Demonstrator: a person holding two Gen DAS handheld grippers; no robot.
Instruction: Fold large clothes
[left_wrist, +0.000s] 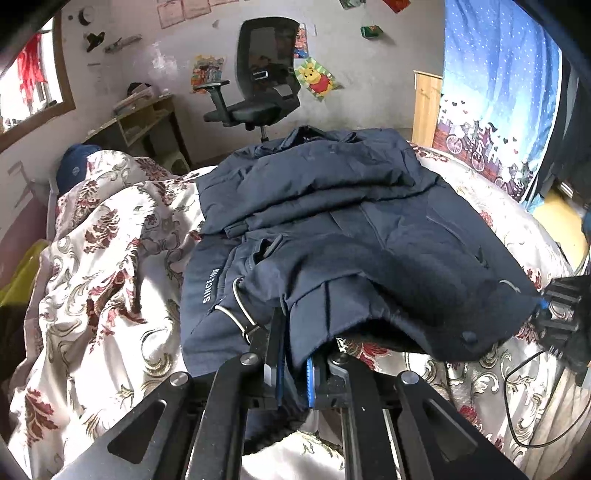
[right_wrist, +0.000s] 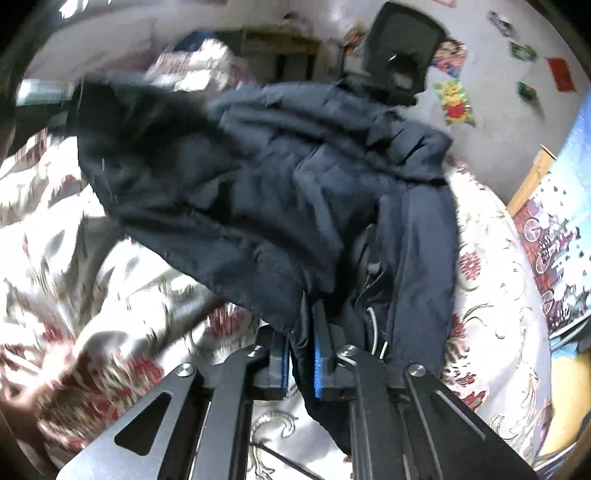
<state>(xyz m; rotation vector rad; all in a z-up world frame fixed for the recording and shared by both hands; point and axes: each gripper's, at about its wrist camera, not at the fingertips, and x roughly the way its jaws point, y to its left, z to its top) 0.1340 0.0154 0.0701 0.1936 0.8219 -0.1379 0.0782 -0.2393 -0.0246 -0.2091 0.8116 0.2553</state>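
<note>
Navy jacket (left_wrist: 332, 206) lies half-folded on the floral bedspread (left_wrist: 110, 258). My left gripper (left_wrist: 293, 363) pinches its near hem; my right gripper (right_wrist: 301, 354) pinches the near right edge, both lifted so the bottom can fold toward the far collar.

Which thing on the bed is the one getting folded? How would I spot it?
Find the bed with the white bedspread covered in red flowers. In its middle lies a puffy dark navy jacket, partly doubled over, with both tongs pinching its near edge. It is the only plain dark thing there, and has white lettering on its side and a looped grey drawcord.
</note>
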